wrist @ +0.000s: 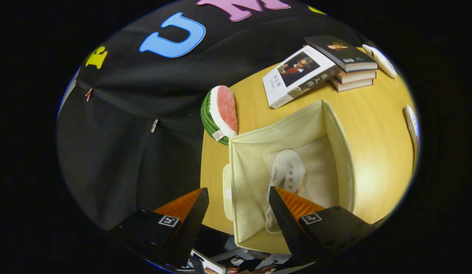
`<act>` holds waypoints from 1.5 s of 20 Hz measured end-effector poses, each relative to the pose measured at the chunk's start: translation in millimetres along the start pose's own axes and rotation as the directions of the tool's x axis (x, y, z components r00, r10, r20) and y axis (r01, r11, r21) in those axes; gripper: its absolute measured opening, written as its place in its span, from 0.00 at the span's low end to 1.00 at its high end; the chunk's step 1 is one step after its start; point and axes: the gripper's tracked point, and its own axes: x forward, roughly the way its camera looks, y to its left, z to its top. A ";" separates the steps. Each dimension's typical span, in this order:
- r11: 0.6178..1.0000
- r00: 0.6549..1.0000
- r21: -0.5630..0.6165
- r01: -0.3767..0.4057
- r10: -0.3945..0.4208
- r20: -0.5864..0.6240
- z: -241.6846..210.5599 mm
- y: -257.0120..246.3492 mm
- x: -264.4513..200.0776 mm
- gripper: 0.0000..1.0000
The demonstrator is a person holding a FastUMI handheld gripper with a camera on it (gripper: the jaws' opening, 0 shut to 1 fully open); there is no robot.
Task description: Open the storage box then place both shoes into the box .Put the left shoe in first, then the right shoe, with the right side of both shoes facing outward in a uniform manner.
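Gripper view looks down past the gripper (239, 196), whose two fingers stand wide apart with nothing held between them. One finger hangs over the near wall of the storage box (247, 160), at its outer edge, with the booth's black cloth wall (118, 152) behind it; the other finger reaches over the box's open mouth. The box is a pale cream fabric cube, open at the top, standing on a yellow wooden table (377, 125). A pale flap, perhaps its lid (227, 190), hangs down the outside of the near wall, between the fingers. Inside the box one white shoe (287, 173) lies on the bottom, its perforated toe pointing away from the gripper and its heel end partly hidden behind the finger over the mouth; which shoe of the pair it is cannot be told. Just beyond the box's far corner, at the table edge next to the cloth, a watermelon-slice toy (220, 114) stands on its rind, red flesh facing the table. Farther off, a white book with a portrait on its cover (300, 76) lies tilted, resting against a stack of books (350, 68) topped by a dark-covered one. A white oblong object (381, 60) lies just behind the stack, and another white object (412, 123) lies at the table's far side, well apart from the box.
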 end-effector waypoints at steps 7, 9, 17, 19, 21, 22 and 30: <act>0.990 0.985 -0.101 0.095 -0.079 0.152 37.3 -95.5 -123.0 0.99; 0.978 0.973 -0.131 0.163 -0.137 0.187 45.4 -139.7 -156.2 0.99; 0.819 0.833 -0.190 0.542 -0.494 0.248 58.7 -372.2 -255.7 0.99; 0.788 0.803 -0.177 0.590 -0.550 0.228 54.3 -423.6 -268.2 0.99; 0.773 0.790 -0.168 0.611 -0.583 0.190 50.3 -468.6 -267.2 0.99; 0.779 0.797 -0.169 0.604 -0.582 0.162 45.5 -485.1 -262.0 0.99; 0.866 0.871 -0.108 0.488 -0.491 -0.005 29.5 -536.1 -193.2 0.99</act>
